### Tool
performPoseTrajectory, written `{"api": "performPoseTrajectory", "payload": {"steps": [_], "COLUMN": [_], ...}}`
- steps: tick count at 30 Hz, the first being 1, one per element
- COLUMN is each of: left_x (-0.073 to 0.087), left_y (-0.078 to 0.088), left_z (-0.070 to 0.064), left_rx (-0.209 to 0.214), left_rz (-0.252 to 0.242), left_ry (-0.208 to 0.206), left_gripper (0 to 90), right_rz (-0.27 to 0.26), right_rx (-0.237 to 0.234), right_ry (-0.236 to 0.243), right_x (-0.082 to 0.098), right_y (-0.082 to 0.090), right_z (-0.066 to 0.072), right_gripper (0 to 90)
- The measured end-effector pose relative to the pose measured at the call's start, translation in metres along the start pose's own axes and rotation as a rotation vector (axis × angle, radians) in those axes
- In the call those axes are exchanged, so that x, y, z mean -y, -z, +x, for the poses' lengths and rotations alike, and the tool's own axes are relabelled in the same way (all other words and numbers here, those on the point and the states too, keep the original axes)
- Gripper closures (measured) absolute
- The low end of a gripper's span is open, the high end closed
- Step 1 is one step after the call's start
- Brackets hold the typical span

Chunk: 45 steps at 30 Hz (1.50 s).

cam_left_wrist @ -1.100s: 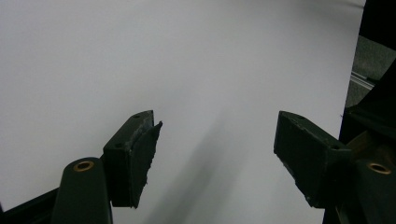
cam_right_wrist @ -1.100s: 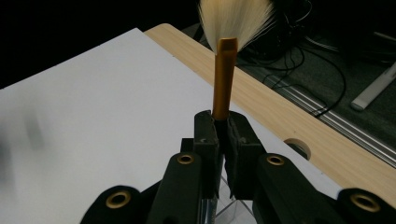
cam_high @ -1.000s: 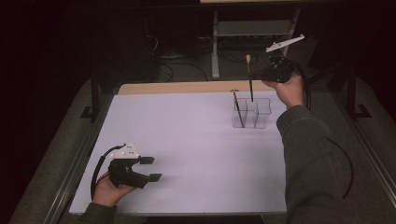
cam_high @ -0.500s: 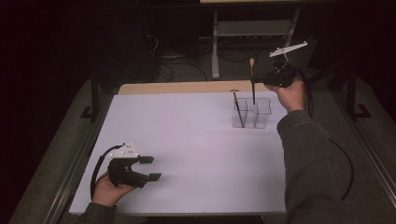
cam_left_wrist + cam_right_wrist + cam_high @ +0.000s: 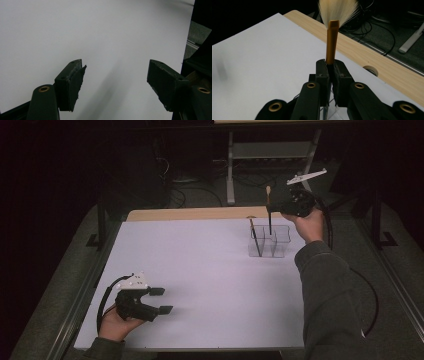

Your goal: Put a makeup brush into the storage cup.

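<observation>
Brush: held upright, long axis near vertical, bristles up. Pale, fanned bristles top a gold metal ferrule; below it the handle is thin and dark. In the high view the handle's lower end hangs over, or just inside, the clear holder; whether the tip rests on the bottom I cannot tell.

Right gripper: fingers pressed together on the brush just below the ferrule, pinching it from both sides. The brush runs straight up from the fingers, and the holder lies directly beneath them. Judgement: the work in hand is seating the brush in the holder, so the next move turns on keeping the handle vertical over a compartment and going straight down.

Holder: clear plastic, boxy, split into compartments, at the far right of the tabletop. A second brush already leans in its left compartment, dark handle tilted.

Left gripper: low at the near left, well apart from the holder, fingers spread with nothing between them, black pads rough at the edges. The right hand is by far the nearer one.

Tabletop: matte white sheet, smooth, with a light wood strip along the far edge.
</observation>
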<state>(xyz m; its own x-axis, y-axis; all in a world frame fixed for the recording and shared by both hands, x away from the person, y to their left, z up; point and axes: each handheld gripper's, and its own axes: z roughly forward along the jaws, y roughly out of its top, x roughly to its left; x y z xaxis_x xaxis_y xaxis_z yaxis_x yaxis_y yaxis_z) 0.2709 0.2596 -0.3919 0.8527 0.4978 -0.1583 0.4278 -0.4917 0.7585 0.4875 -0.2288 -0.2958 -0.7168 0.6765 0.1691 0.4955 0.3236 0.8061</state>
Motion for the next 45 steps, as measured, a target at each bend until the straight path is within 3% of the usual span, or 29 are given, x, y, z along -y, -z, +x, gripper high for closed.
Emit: {"api": "performPoseTrajectory", "payload": {"steps": [45], "left_x": [0.001], "left_y": [-0.001], "left_z": [0.003], "left_rx": [0.003], "left_rz": [-0.009], "left_ry": [0.014], "left_gripper": [28.5], "right_rz": [0.026], "right_rx": [0.002], "right_ry": [-0.016], "right_x": [0.029], "right_y": [-0.016], "right_z": [-0.001], "right_gripper": [83.2]}}
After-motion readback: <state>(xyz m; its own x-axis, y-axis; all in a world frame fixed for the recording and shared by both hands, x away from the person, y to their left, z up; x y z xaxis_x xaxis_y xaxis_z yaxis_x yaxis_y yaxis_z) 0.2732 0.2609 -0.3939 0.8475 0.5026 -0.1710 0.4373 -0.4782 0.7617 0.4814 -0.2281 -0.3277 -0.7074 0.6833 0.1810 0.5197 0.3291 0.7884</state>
